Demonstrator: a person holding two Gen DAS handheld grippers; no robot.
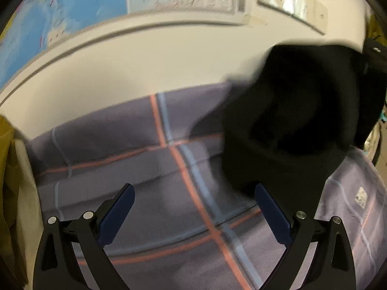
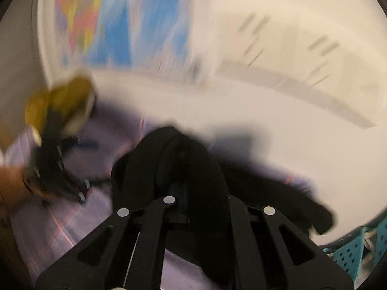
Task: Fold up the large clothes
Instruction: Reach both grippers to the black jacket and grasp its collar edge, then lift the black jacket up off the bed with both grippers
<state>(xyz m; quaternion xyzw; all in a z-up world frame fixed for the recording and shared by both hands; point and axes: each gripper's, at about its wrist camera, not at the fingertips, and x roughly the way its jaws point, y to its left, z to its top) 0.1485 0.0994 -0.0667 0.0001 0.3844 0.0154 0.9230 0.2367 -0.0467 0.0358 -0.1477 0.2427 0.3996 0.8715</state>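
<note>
One bed surface is seen, covered by a single grey-lilac sheet (image 1: 150, 217) crossed by orange and pale blue stripes. Behind it one cream wall (image 1: 145, 67) rises, and on that wall two maps (image 1: 72, 12) are hung side by side, both mostly blue. One row of white wall sockets (image 1: 292, 2) is mounted to the right of the maps.

One large black garment (image 1: 285, 125) is counted, and it is the only piece of clothing for folding in view. In the left wrist view it is seen lifted above the right part of the sheet, bunched and blurred, with its lower edge hanging down to just beside the right-hand finger (image 1: 273, 217) of the left gripper (image 1: 193, 215). In the right wrist view the same cloth is seen draped over and between the fingers of the right gripper (image 2: 179, 169), whose jaws are closed on it; a trailing end of the cloth hangs off to the right.

The left gripper's two blue-padded fingers are held wide apart above the sheet, with nothing between them.

One teal perforated basket (image 2: 350, 253) is visible at the lower right edge of the right wrist view. A mustard-yellow sleeve (image 2: 58, 101) is seen at the left, much blurred.
</note>
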